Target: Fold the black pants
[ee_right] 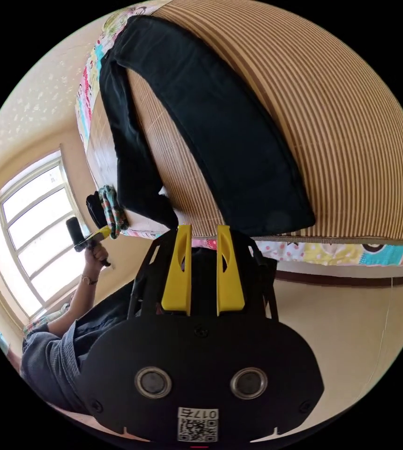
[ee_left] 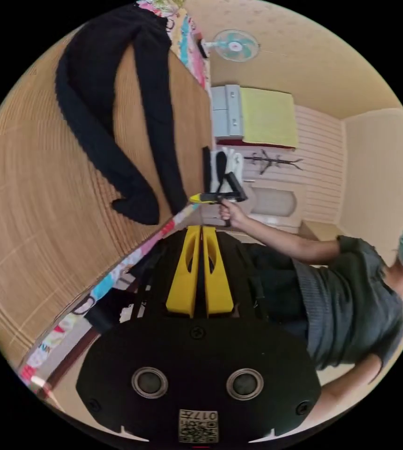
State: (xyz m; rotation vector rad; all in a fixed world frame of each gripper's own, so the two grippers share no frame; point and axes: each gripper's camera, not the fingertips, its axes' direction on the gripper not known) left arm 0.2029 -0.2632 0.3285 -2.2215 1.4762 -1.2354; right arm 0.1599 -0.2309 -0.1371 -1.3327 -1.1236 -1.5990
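Pressing almost together, the jaws of the left tongs (ee_left: 202,228) leave only a thin slit and grip nothing; their tips sit just off the edge of the bed (ee_left: 47,225), apart from the cloth. The right tongs (ee_right: 204,228) stand a little wider, a narrow gap between the jaws, also empty, with their tips just short of the hem of one leg of the black pants (ee_right: 229,140).

Beyond both tongs the black pants lie on the striped bamboo mat (ee_right: 351,117) covering the bed, the two legs spread apart and joined at the far end. A bright cartoon-print sheet (ee_right: 332,253) shows along the bed's edge under the mat.

In the left gripper view, the person's hand (ee_left: 229,212) holds the right tongs beside the bed's edge, ahead of the left tongs. Further out are a wall fan (ee_left: 235,45), a grey cabinet (ee_left: 227,110) and a coat rack (ee_left: 269,161). In the right gripper view, a window (ee_right: 37,239) stands behind the person's other hand (ee_right: 96,255).
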